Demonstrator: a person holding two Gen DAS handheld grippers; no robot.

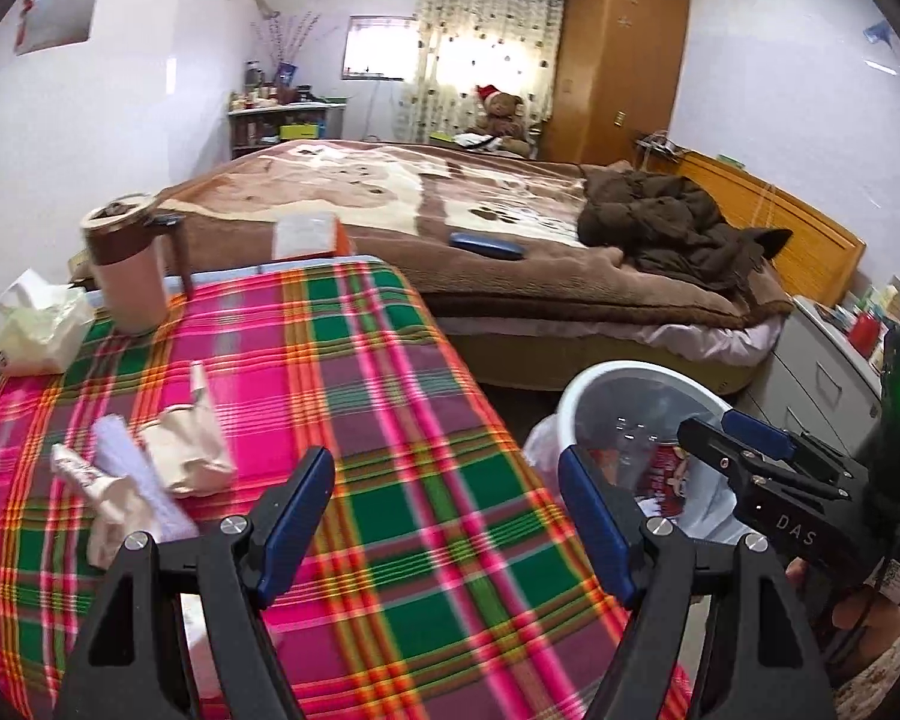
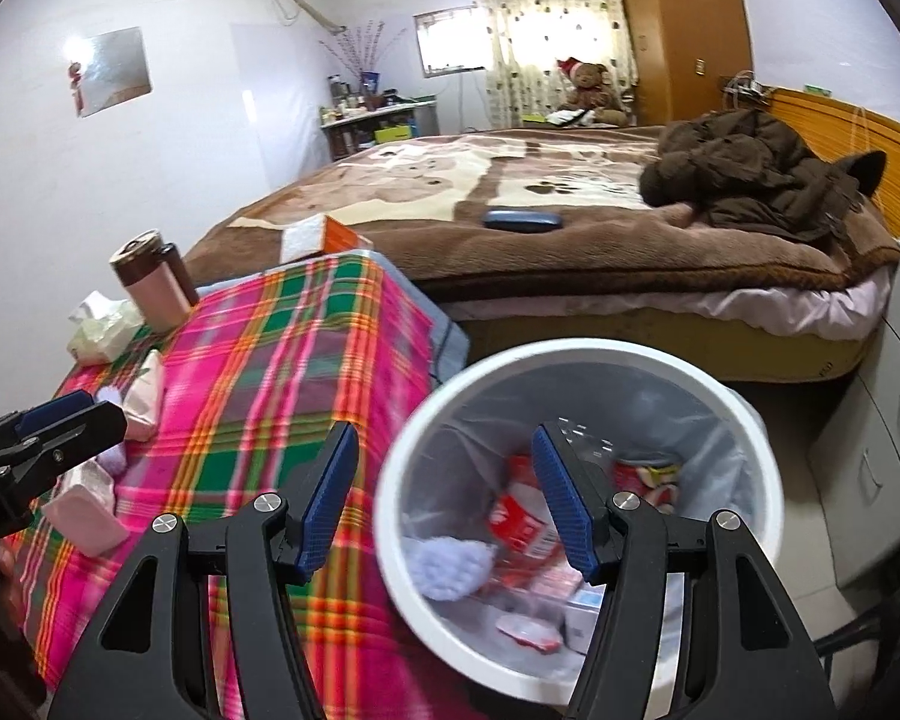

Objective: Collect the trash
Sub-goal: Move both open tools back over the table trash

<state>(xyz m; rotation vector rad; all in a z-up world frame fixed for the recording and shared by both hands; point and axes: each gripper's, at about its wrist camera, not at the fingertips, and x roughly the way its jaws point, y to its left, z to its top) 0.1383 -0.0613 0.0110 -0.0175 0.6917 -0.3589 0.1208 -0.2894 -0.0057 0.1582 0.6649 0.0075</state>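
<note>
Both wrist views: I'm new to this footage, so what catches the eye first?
The bright pink-and-green plaid cloth on the table, with crumpled wrappers at its left side. Beside the table, a white trash bin already holds red packaging, with the open, empty right gripper above it.

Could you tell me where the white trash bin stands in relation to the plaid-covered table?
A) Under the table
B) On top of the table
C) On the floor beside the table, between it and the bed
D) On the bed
C: the white trash bin stands on the floor next to the edge of the plaid-covered table, with the bed behind it, and already holds wrappers.
</note>
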